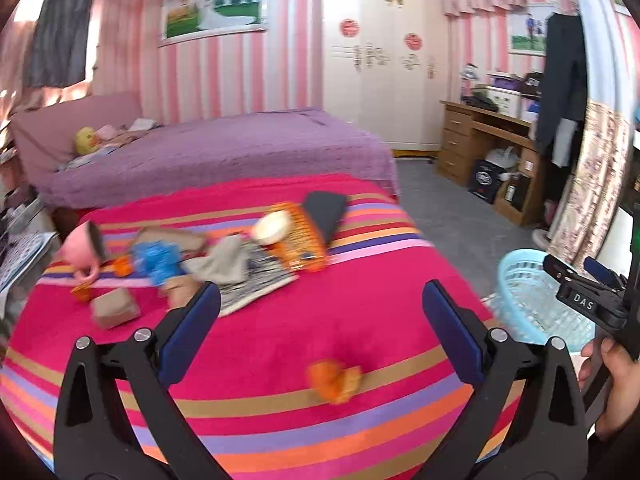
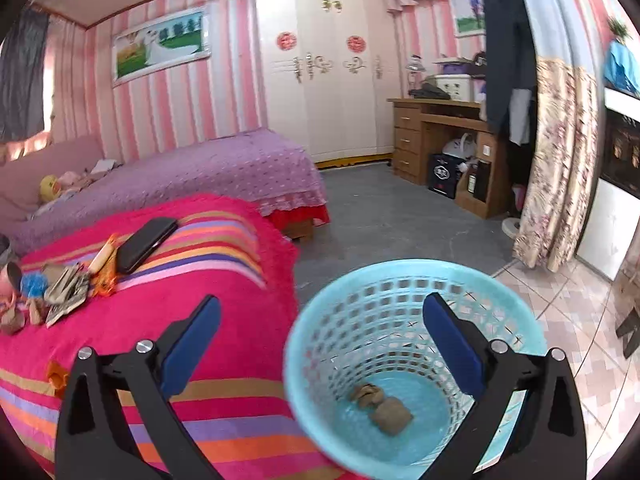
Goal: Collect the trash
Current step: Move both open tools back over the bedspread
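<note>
My right gripper (image 2: 320,336) stands wide open and empty above the blue basket (image 2: 304,344), where two crumpled brown scraps (image 2: 384,404) lie on the bottom. My left gripper (image 1: 320,320) (equally wide, holding nothing) hangs over the striped blanket (image 1: 260,340), an orange wrapper (image 1: 334,376) just ahead, more litter (image 1: 116,308) beyond.

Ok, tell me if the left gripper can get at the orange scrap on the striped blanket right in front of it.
Probably yes. The left gripper has its jaws wide open and empty, and the orange scrap lies alone on the striped blanket, lined up between them, with nothing around it. The other clutter sits farther back.
</note>
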A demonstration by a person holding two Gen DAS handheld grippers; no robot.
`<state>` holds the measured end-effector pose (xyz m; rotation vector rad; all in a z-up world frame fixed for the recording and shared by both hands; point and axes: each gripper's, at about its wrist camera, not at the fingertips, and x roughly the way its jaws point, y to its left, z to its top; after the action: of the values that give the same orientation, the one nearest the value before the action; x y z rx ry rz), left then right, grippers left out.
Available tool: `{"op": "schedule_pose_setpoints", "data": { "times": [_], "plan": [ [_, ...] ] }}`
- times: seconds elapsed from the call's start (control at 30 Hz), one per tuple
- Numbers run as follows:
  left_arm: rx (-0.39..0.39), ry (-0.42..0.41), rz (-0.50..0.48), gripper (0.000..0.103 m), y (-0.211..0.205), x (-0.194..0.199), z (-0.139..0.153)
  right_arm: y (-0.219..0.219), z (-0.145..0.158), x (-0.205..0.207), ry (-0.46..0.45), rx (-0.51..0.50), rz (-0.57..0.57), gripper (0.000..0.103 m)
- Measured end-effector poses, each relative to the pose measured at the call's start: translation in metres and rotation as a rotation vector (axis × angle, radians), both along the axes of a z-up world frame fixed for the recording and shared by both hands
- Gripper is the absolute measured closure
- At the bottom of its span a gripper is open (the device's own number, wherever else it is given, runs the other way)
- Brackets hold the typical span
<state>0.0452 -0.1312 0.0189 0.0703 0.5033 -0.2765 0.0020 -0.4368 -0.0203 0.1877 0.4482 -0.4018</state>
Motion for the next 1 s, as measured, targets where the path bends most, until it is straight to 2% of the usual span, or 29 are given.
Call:
{"op": "schedule_pose_setpoints", "data": {
  "times": [0.27, 0.43, 0.6, 0.8, 1.0],
  "plan": [
    [0.043, 0.013, 0.146, 0.006, 0.095, 0.01, -0.019, 0.064, -0.003, 0.014, 0.033, -0.059, 0.103, 0.005],
    [-0.002, 0.057, 0.228, 0.006, 0.144, 0.019, -0.037, 0.094, -0.007, 0.02, 0.056, -0.13, 0.142, 0.005],
    [0.008, 0.083, 0.258, 0.005, 0.165, 0.025, -0.053, 0.116, -0.011, 0.02, 0.066, -0.153, 0.183, 0.005],
    [0.029, 0.114, 0.274, 0.005, 0.183, 0.028, -0.071, 0.14, -0.018, 0.026, 0.091, -0.109, 0.265, 0.005],
    [0.014, 0.15, 0.316, 0.005, 0.201, 0.034, -0.083, 0.174, -0.029, 0.037, 0.123, -0.094, 0.358, 0.005]
  ]
}}
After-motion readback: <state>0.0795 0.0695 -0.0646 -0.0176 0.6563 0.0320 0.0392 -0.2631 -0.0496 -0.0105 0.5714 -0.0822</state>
